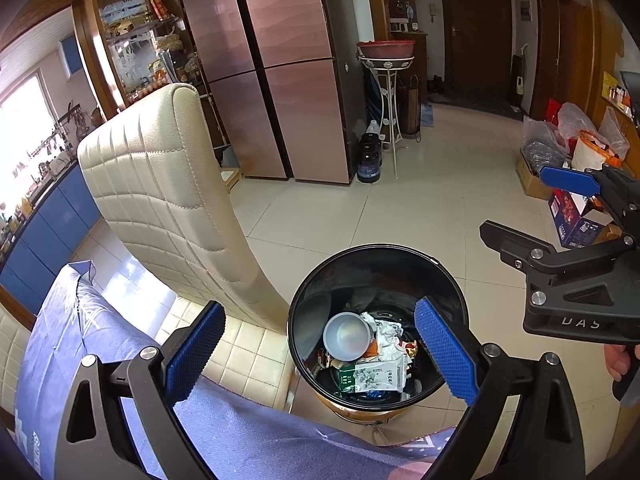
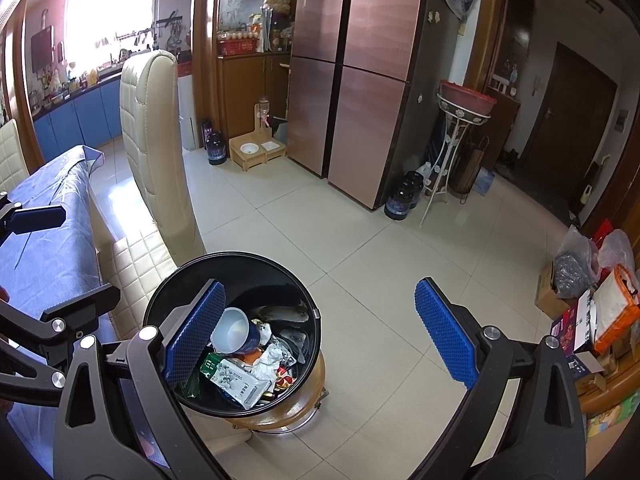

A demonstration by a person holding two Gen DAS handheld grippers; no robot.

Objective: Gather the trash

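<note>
A round black trash bin (image 1: 304, 308) stands on the tiled floor beside the chair; it also shows in the right wrist view (image 2: 176, 276). Inside lie a blue paper cup (image 1: 346, 336), crumpled wrappers and a white-green packet (image 1: 378, 376). My left gripper (image 1: 320, 356) is open and empty, above the table edge and the bin. My right gripper (image 2: 320, 336) is open and empty, above the bin's right side; it also shows in the left wrist view (image 1: 528, 210) at the right.
A cream quilted chair (image 1: 160, 184) stands left of the bin. A table with a blue cloth (image 1: 248, 440) lies under my left gripper. A copper fridge (image 2: 360, 80), a white plant stand (image 2: 448, 152), dark jars (image 2: 404, 196) and boxes with bags (image 2: 600, 312) line the room.
</note>
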